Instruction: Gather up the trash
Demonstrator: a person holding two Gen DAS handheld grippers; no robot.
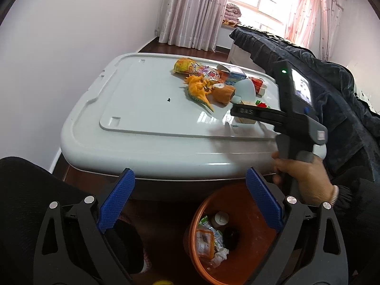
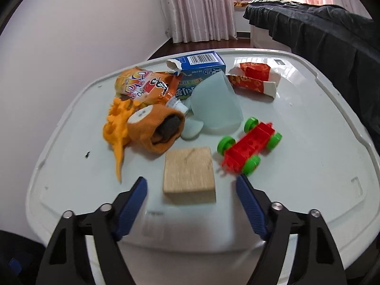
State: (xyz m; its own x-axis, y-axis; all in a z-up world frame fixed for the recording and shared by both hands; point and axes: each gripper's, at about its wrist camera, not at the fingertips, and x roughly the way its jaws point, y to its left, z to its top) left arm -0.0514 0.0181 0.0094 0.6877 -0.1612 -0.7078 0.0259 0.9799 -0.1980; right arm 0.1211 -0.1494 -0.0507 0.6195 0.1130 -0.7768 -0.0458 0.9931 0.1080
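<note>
Trash is split between two places: some already lies in the round orange plastic bin (image 1: 239, 235) on the floor, and more sits among toys on the pale grey plastic storage-box lid (image 1: 147, 109). From the left wrist view, the left gripper (image 1: 190, 201) hangs released above the bin, its blue pads wide apart with nothing between them; crumpled wrappers and a small bottle rest at the bin's bottom. Farther off, the right gripper (image 1: 239, 111), held by the person's hand (image 1: 301, 178), reaches over the pile on the lid. From the right wrist view, the right gripper (image 2: 191, 197) stands open, its pads either side of the near edge of a plain wooden cube (image 2: 190, 174) but not pressing on it. Behind the cube lie the likely trash: a crinkled orange foil snack bag (image 2: 142, 83), a torn blue cardboard carton (image 2: 201, 65) and a crushed red-and-white paper packet (image 2: 254, 79). All three look light and soft; the foil would probably slip and crumple, so a pinch across a folded edge seems best, while the carton's stiffer walls should take a squeeze across its narrow sides. An orange rubber dinosaur (image 2: 116, 128), an orange plush toy (image 2: 154, 128), a pale blue plastic scoop (image 2: 218, 104) and a red block car with green wheels (image 2: 251, 144) crowd close, so a careless grab could drag them along.
</note>
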